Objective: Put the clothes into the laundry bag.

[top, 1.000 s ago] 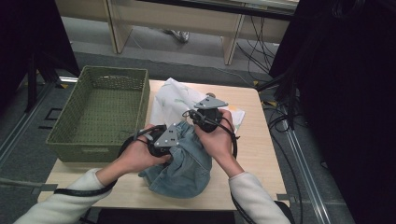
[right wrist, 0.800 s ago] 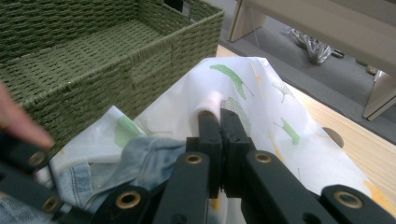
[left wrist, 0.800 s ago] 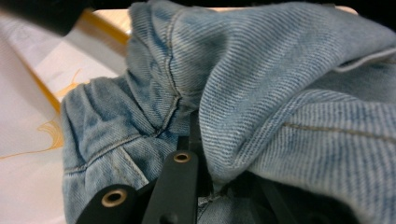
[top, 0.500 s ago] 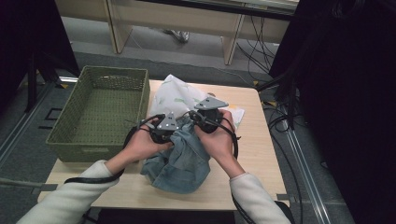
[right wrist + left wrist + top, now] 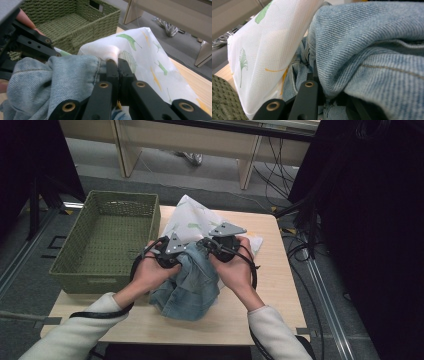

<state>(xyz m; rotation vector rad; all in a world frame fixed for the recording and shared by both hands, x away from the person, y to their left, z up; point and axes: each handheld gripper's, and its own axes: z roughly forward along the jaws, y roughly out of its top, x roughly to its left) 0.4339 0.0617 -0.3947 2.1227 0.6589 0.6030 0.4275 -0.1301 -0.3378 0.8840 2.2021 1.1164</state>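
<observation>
From the high view, a person is working a bundle of light blue denim [image 5: 187,282] at the middle of the tabletop [image 5: 272,285], with the left tool [image 5: 167,254] and the right tool [image 5: 220,245] both biting into its upper edge, close together. A white leaf-printed cloth [image 5: 192,220] is lying just behind the denim, partly under it, and a green woven basket [image 5: 107,240] is standing to the left on the tabletop's edge. The work looks like gathering or folding the denim, perhaps on its way to the basket; keeping both grips on the same hem and moving the hands as a pair would be keeping the fold even.

In the left gripper view, the left tool [image 5: 312,90] is sitting nearly closed with a thick roll of denim [image 5: 372,55] bulging over and between its jaws, so the grip is looking full rather than neat. The white cloth [image 5: 264,55] is touching the denim at the left; it would be wise to be watching that it is not being pinched along.

In the right gripper view, the right tool [image 5: 117,67] is clamping fully shut on the denim [image 5: 60,75] hem, its tips pressing right against the white cloth [image 5: 145,55]. Lifting slightly before pulling should be freeing the denim without dragging the cloth. The basket [image 5: 72,25] is waiting beyond, empty as far as can be seen.
</observation>
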